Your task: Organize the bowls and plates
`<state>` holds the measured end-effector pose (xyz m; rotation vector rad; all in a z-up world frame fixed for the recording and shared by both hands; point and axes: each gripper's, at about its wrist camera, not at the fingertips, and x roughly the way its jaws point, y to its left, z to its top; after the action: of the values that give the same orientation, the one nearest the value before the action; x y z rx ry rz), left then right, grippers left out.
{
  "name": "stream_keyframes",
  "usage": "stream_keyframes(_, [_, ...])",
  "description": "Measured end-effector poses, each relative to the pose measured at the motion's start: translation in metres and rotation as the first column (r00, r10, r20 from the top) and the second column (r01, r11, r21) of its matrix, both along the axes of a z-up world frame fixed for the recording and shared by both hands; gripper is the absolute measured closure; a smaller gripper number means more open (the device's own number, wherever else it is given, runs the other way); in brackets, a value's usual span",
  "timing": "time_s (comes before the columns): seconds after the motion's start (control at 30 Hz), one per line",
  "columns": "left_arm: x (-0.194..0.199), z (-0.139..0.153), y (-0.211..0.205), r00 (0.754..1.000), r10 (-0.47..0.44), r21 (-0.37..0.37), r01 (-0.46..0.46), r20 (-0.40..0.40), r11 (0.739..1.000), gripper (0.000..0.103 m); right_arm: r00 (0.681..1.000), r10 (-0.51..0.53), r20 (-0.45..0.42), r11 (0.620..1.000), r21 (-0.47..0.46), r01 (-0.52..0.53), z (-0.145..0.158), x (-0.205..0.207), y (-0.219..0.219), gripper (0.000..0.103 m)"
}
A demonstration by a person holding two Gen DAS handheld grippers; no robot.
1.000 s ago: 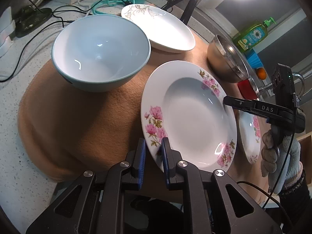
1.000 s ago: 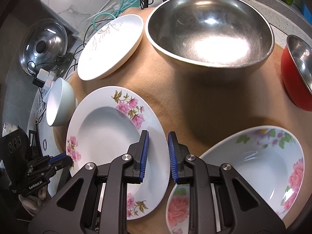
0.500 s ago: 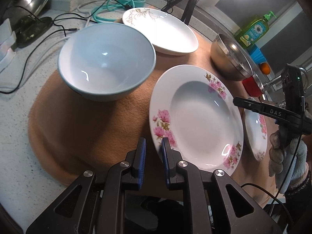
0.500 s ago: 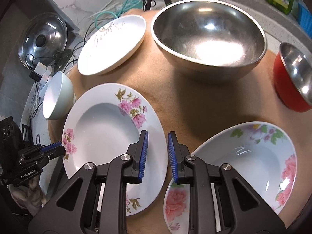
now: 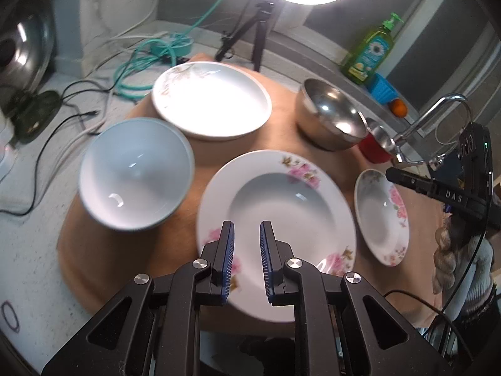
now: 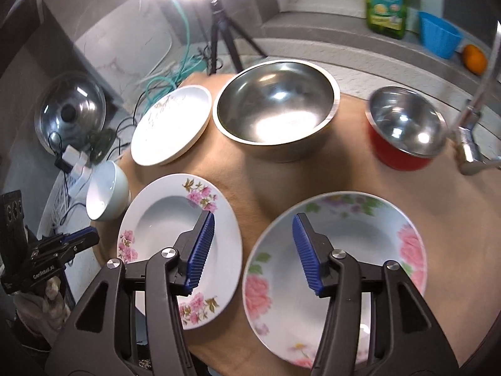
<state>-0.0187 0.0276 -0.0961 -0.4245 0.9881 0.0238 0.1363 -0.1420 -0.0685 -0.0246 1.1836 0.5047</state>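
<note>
A deep white plate with pink flowers lies on a brown cloth. My left gripper hovers above its near rim, jaws almost together, nothing between them. To the right lies a second floral plate. My right gripper hangs over the gap between the two plates, its jaws opening with nothing between them. A pale blue bowl, a white plate with a brown sprig, a steel bowl and a red bowl also stand on the cloth.
A ring-light tripod and tangled cables stand behind the cloth. A pot lid leans at the left. A green soap bottle, a blue cup, an orange and a tap are at the right.
Both grippers have risen away from the plates, so more of the counter shows. The right jaws have spread wide. The left jaws keep the same narrow gap.
</note>
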Motion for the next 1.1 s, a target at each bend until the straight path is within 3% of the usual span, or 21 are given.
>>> stream_keyframes(0.13, [0.020,0.004,-0.018,0.997,-0.072,-0.014,0.072,0.015,0.997,0.087,0.998,-0.063,0.030,0.998,-0.004,0.063,0.012,-0.007,-0.025,0.049])
stream_keyframes(0.23, [0.034,0.000,-0.036,0.990,-0.143,-0.026,0.143,0.011,0.989,0.080,0.993,-0.116,0.034,0.993,0.005,0.115,0.015,-0.013,-0.045,0.049])
stream_keyframes(0.6, [0.080,-0.019,-0.095,0.948,-0.316,-0.099,0.312,-0.028,0.945,0.080,0.950,-0.310,0.021,0.951,-0.004,0.311,0.010,-0.041,-0.126,0.049])
stream_keyframes(1.1, [0.124,-0.033,-0.130,0.912,-0.401,-0.088,0.394,-0.083,0.915,0.080,0.879,-0.463,-0.112,0.879,0.069,0.472,-0.032,-0.061,-0.186,0.049])
